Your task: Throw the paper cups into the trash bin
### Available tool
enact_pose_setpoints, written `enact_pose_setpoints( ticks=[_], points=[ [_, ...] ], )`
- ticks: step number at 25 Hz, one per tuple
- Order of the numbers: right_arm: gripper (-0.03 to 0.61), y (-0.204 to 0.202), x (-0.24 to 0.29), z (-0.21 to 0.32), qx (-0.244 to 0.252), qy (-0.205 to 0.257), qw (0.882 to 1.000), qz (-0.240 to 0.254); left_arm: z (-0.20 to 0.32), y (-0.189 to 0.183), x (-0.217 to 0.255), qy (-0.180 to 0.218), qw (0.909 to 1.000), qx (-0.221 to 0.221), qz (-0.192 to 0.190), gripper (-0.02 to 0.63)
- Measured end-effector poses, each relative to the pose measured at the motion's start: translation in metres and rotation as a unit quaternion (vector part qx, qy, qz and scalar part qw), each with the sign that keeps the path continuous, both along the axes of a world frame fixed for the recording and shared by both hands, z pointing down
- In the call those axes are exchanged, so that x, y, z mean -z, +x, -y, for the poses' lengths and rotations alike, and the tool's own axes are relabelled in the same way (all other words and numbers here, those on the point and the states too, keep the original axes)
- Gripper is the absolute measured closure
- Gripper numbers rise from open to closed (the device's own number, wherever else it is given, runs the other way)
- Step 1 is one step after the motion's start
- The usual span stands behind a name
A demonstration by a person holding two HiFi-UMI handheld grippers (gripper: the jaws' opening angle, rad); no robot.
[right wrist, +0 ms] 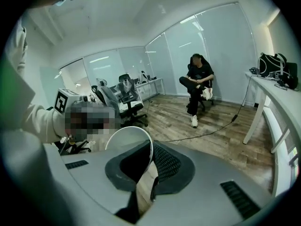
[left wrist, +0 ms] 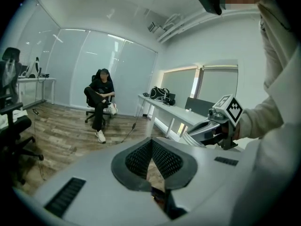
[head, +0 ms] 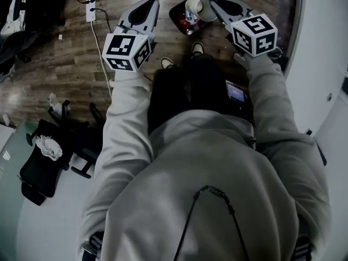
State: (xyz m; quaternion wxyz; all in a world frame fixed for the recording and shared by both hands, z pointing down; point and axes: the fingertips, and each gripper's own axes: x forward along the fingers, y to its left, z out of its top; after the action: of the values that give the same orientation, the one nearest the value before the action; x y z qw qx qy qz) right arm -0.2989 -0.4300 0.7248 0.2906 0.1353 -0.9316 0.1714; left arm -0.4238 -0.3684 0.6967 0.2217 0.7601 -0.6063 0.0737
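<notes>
Standing on wood-plank floor [head: 65, 58], a red trash bin [head: 184, 22] lies open.

An office: glass partition walls [right wrist: 202, 36], long white desks [left wrist: 171, 111] and swivel chairs [right wrist: 127, 102] on wood flooring [right wrist: 211, 126]

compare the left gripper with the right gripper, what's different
The right gripper is shut on a paper cup, by its rim; the left gripper is shut on nothing. The right gripper's cup hangs by the trash bin; the left gripper is over floor beside it. Both point forward and down.
</notes>
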Motion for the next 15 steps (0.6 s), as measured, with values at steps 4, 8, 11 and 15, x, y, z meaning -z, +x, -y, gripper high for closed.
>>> enact_pose_setpoints(
  ticks=[4,8,11,15],
  points=[
    [0.538,0.009,-0.098,0.002,0.006,-0.006,0.999,-0.039,-0.004,0.011,-0.086,-0.014,0.9998,-0.011,-0.008,0.618],
    [0.538,0.012,-0.178,0.012,0.008,-0.001,0.998,-0.066,-0.005,0.017,-0.175,-0.029,0.9987,-0.039,-0.018,0.618],
    [0.538,0.015,-0.242,0.008,0.022,-0.007,0.996,-0.088,-0.01,0.013,-0.245,-0.046,0.9975,-0.04,-0.034,0.618],
    [0.537,0.04,-0.339,0.004,0.026,-0.027,0.992,-0.123,-0.022,0.019,-0.323,-0.082,0.9936,-0.032,-0.071,0.618]
  ],
)
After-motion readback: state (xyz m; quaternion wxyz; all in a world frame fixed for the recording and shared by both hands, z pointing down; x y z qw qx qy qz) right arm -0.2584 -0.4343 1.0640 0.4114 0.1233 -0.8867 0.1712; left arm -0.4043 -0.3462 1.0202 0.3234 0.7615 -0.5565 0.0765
